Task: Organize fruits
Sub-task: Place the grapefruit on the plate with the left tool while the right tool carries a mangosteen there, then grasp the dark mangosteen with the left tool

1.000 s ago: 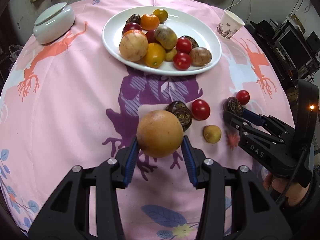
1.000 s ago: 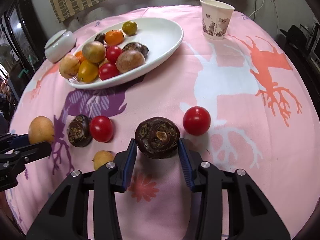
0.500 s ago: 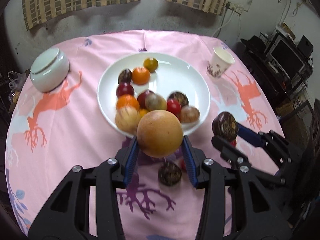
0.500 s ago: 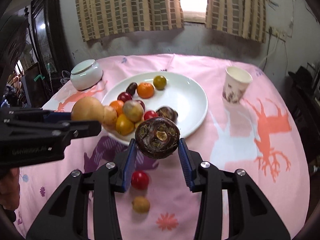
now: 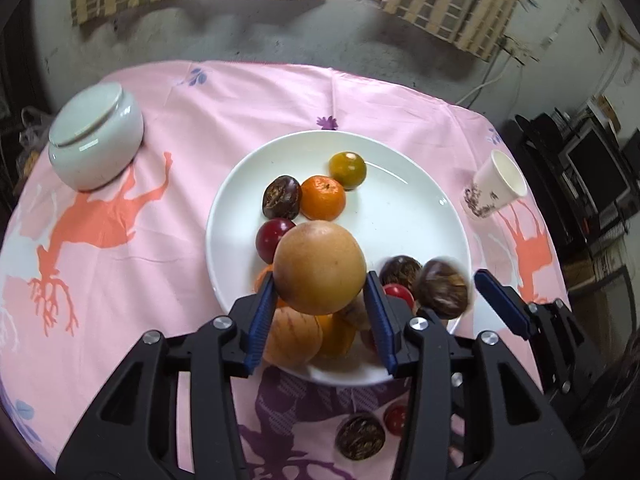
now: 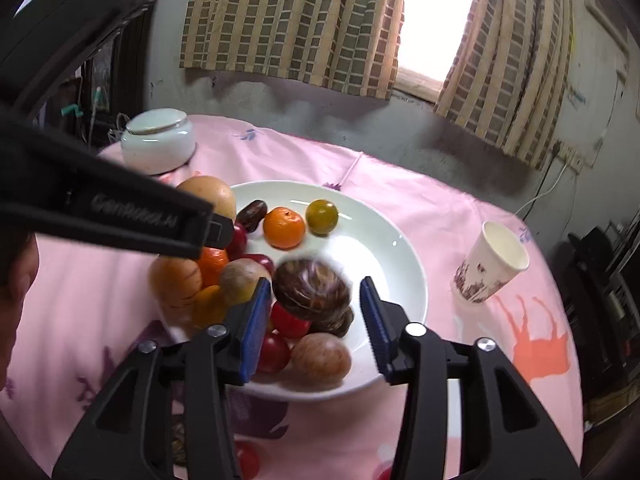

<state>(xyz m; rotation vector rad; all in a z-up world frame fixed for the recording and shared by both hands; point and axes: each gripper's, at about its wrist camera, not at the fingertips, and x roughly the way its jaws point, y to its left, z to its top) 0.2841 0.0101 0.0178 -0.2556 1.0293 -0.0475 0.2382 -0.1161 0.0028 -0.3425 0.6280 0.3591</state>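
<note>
White lidded jar (image 5: 96,136): stands at the left on the pink printed tablecloth (image 5: 240,100), well apart from the plate.

Left gripper (image 5: 320,312): above the near side of the white plate (image 5: 400,216). Its jaws have just been opening; the large tan round fruit (image 5: 319,267) sits between the blue pads, which now stand slightly off its sides, so the grip looks released.

Plate contents: dark brown fruit, orange tangerine (image 5: 322,197) and green-yellow citrus (image 5: 347,170) in a row; a dark red fruit beside them; further orange, yellow and red pieces heaped at the near rim.

Right gripper (image 6: 314,320): over the plate's right half. Jaws likewise just opening, with clear gaps beside the blurred dark brown fruit (image 6: 312,285) between them.

Paper cup (image 5: 494,186): upright, right of the plate.

On the cloth near the plate: one dark fruit (image 5: 360,436) and a red tomato (image 5: 396,418).
</note>
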